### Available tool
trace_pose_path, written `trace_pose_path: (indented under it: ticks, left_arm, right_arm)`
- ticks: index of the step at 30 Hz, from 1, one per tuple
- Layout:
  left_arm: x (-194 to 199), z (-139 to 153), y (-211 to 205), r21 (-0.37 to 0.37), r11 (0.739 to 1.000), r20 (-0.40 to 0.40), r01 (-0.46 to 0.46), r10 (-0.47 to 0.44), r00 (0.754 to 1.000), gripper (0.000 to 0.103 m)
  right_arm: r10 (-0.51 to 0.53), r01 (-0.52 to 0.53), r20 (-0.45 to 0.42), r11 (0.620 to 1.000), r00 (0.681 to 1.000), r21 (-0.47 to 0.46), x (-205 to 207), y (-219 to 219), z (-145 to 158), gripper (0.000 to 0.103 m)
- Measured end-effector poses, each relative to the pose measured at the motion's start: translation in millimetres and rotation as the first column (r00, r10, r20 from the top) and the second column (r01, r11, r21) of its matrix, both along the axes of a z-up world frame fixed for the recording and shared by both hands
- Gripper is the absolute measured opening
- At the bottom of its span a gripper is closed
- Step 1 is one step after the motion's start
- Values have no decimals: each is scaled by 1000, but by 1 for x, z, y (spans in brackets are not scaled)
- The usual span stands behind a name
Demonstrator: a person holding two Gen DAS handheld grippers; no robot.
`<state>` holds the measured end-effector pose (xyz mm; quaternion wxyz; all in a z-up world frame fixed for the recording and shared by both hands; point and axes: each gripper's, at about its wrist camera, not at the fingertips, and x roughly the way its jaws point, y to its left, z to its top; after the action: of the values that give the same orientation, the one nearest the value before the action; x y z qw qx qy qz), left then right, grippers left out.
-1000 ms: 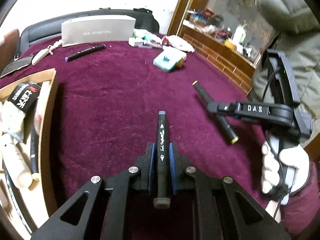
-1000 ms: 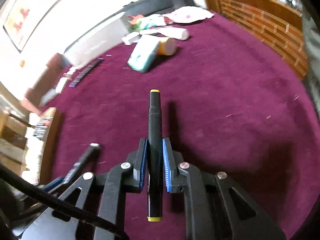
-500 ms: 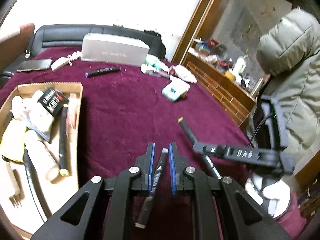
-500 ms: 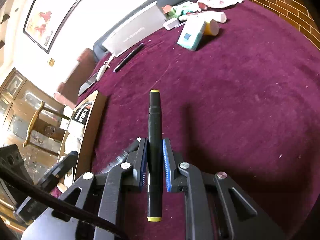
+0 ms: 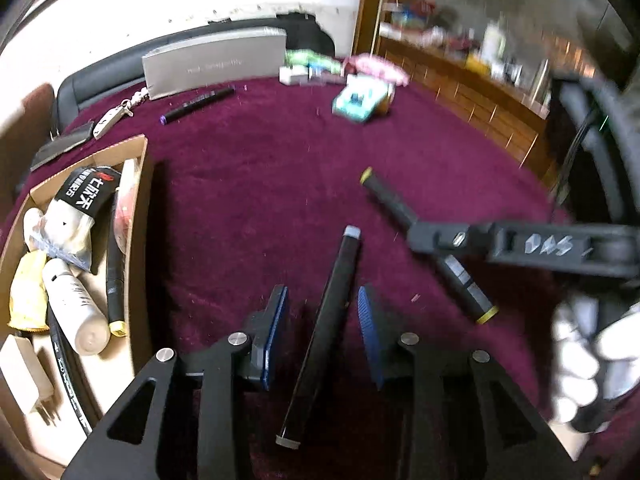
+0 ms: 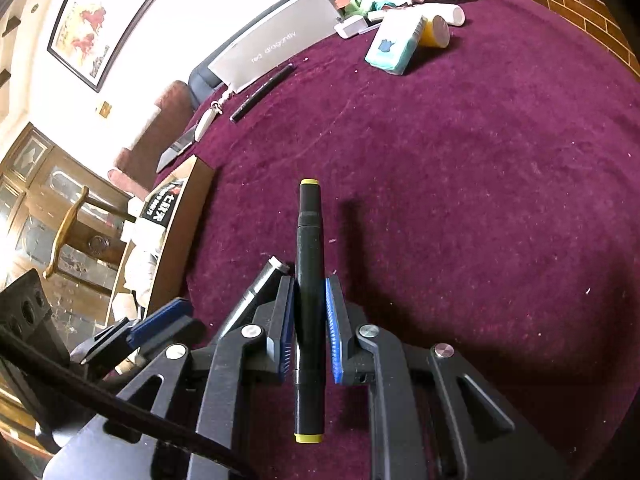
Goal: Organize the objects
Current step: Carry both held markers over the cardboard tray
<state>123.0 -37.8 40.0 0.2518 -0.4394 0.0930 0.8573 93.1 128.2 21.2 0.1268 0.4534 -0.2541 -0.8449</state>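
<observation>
The left hand-held gripper (image 5: pixel 322 330) has released the grey-capped marker (image 5: pixel 326 332).

A maroon cloth (image 6: pixel 500 184) covers the round table, with a framed picture (image 6: pixel 86 26) on the white wall and a glass-fronted wooden cabinet (image 6: pixel 48 216) beside it.

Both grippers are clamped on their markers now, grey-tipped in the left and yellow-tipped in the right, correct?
Not quite: the left gripper is open, the grey-tipped marker loose between its pads, per the left wrist view. The right gripper does clamp the yellow-tipped marker.
</observation>
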Motion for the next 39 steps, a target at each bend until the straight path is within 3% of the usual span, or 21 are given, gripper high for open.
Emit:
trace_pose_path:
  ticks: [2, 4, 7, 8, 9, 10, 14, 18, 24, 31, 39]
  left_arm:
    - [-2, -13, 9, -71, 997, 6, -7, 8, 1000, 32]
    - [0, -13, 14, -91, 996, -10, -9, 8, 1000, 37]
    - [-3, -15, 17, -96, 995, -14, -6, 4, 1000, 37]
    - [-3, -15, 16, -83, 997, -8, -5, 5, 1000, 35]
    - [-2, -14, 13, -64, 998, -1, -4, 4, 1000, 27]
    - [-2, -14, 10, -44, 999, 6, -6, 6, 1000, 12]
    - [-7, -12, -6, 77, 996, 63, -33, 28, 998, 11]
    - [-2, 0, -18, 162, 986, 63, -36, 26, 998, 11]
    - [9, 27, -46, 266, 963, 16, -48, 45, 999, 11]
    - [14, 51, -118, 401, 906, -19, -134, 154, 988, 11]
    - [5, 48, -215, 376, 858, -25, -350, 387, 922, 12]
  right_arm:
    - [-4, 4, -3, 998, 1000, 64, 1, -4, 0, 12]
    - [-3, 4, -11, 991, 1000, 131, 3, -7, 1, 13]
    - [4, -1, -11, 977, 1000, 214, 2, -13, 2, 13]
    - [3, -2, -4, 972, 1000, 235, 0, -15, 1, 13]
    - [3, -3, 4, 969, 1000, 248, -1, -16, 0, 13]
    - [1, -3, 7, 967, 1000, 254, -2, -15, -2, 13]
    - [8, -5, -9, 950, 1000, 311, -3, -21, -1, 14]
    - [31, -20, -23, 925, 999, 380, -3, -30, 0, 13]
    - [23, -12, -51, 979, 998, 202, -2, -17, 11, 13]
    - [118, -110, -124, 992, 985, 67, 1, -40, 51, 13]
    - [304, -305, -127, 952, 944, 7, -17, -123, 68, 13]
